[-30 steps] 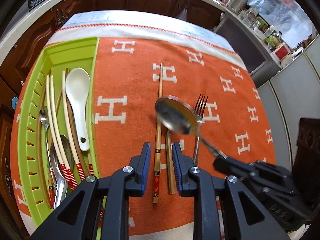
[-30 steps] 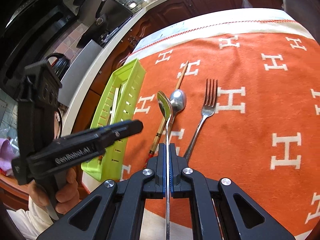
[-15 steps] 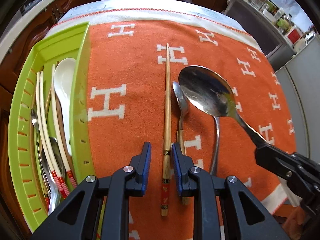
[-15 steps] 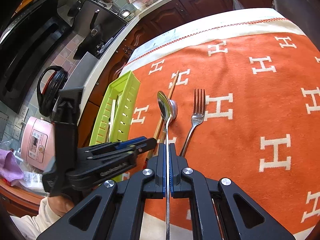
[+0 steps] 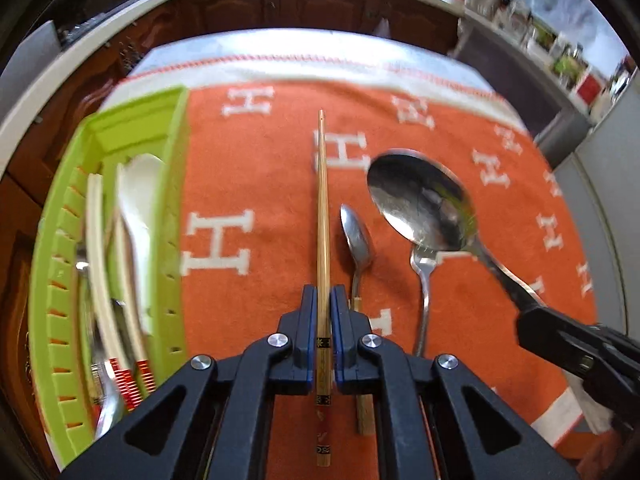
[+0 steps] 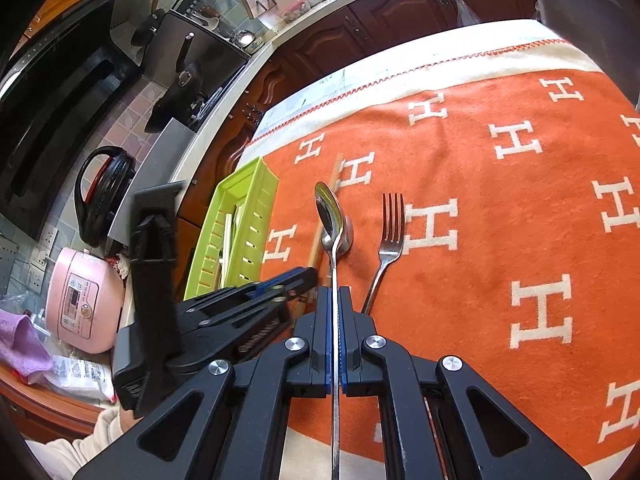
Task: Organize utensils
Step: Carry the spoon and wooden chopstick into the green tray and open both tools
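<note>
Clamping 1 chopstick (image 5: 322,216), left claw (image 5: 323,300) sits near tray (image 5: 181,184) (right claw (image 6: 333,300) grips spoon (image 6: 330,216)).

On my orange H-patterned blanket (image 5: 248,152), the green slotted plastic tray (image 5: 52,280) lies left; rightward come the bamboo chopstick (image 5: 322,200), small steel spoon (image 5: 356,236), steel fork (image 6: 386,244).

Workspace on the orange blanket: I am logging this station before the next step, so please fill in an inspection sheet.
Surface: orange blanket with white H marks, flat.
Job's things: brown bamboo chopstick; small steel spoon and steel fork lying loose; green slotted plastic tray holding a white ceramic spoon and chopsticks.
Clutter: nothing seen.
Grippers: left tool closed on the chopstick; right tool shut on a large steel spoon.
Cables: nothing seen.
Surroundings: pink rice cooker, dark wood cabinets.
</note>
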A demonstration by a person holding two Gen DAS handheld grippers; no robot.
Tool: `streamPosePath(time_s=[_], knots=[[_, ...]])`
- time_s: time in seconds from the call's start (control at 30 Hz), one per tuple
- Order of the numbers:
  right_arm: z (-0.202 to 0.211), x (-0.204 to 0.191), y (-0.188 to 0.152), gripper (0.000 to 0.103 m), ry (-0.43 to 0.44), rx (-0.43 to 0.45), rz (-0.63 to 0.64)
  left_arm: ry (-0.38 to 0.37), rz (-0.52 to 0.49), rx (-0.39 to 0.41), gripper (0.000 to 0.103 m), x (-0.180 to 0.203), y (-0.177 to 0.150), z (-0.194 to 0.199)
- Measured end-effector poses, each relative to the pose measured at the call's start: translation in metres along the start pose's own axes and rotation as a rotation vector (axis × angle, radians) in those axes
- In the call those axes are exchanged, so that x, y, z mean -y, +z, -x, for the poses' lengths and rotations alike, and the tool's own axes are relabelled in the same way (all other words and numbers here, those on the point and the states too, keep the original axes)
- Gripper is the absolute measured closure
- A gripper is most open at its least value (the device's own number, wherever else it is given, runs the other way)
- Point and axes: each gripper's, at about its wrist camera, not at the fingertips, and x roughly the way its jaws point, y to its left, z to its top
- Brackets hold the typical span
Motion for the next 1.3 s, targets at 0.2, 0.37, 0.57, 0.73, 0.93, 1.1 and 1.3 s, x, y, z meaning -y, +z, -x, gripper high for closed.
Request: streamPosePath(time_s=[0.2,0.37,0.57,0.73,0.93,1.1,1.3], knots=[[0.01,-0.019,0.007,0.101,0.004,0.021,0.013,-0.025,0.047,0.131,0.099,-0.019,0.005,0.068],[0.009,-0.054,0.019,0.101,0.007,0.01,0.057,0.029,0.074,0.177,0.099,-0.05,-0.002,0.108],[-0.015,-0.109,0.032,0.101,-0.019,-0.022,0.111,0.12,0.13,0.151,0.098,-0.099,-0.016,0.11],[-0.049,-0.149,0.039,0.101,-0.052,-0.058,0.13,0.149,0.147,0.112,0.098,-0.126,-0.025,0.093],[-0.096,-0.176,0.034,0.1,-0.104,-0.108,0.143,0.149,0.165,0.131,0.074,-0.143,-0.029,0.092],[-0.127,-0.185,0.026,0.098,-0.102,-0.196,0.138,0.174,0.183,0.175,0.049,-0.158,-0.028,0.097],[-0.138,-0.193,0.016,0.084,-0.098,-0.218,0.181,0.191,0.227,0.187,0.043,-0.175,-0.031,0.1]])
